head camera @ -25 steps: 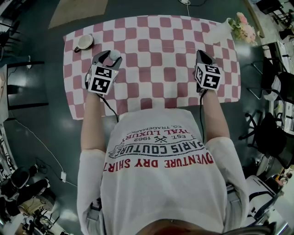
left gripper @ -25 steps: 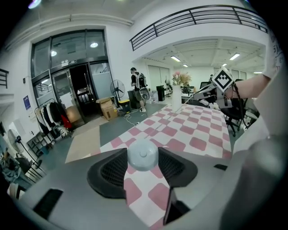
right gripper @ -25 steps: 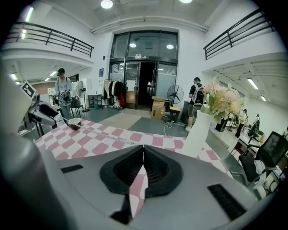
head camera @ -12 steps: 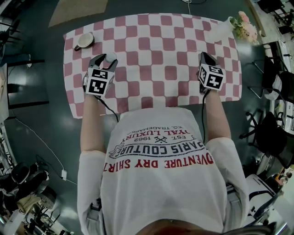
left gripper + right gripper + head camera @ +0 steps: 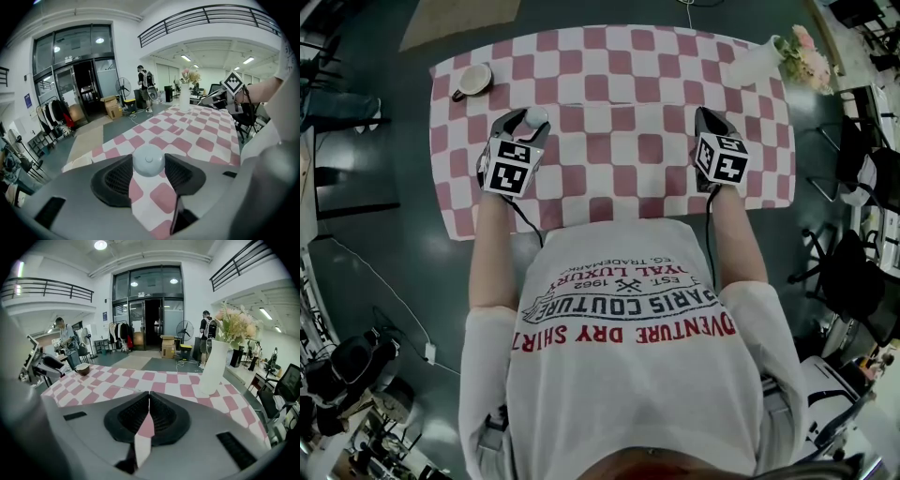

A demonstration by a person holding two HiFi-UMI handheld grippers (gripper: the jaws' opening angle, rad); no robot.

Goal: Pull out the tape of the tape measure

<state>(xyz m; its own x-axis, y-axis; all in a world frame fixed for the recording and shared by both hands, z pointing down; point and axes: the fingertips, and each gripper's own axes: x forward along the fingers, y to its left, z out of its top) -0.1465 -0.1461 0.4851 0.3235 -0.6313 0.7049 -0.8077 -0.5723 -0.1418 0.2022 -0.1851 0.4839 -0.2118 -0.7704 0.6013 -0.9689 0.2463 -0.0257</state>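
Hovering over the checkered table [image 5: 619,103] in the head view, the left gripper [image 5: 523,120] carries a small round tape measure [image 5: 534,116] — the right gripper [image 5: 705,114] is well apart. Left gripper view: both pads press the white case. Right gripper view: jaws together, nothing between. Tape looks not yet drawn — next, the right should open and catch its end.

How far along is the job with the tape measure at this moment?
Done: the left gripper has the round tape measure between its jaws, pads against its sides. In hand: the right gripper is shut with nothing between its jaws, well apart from the tape measure, over the checked table. Left: no tape shows outside the case, so the right gripper must yet take the tape's end and pull it out.
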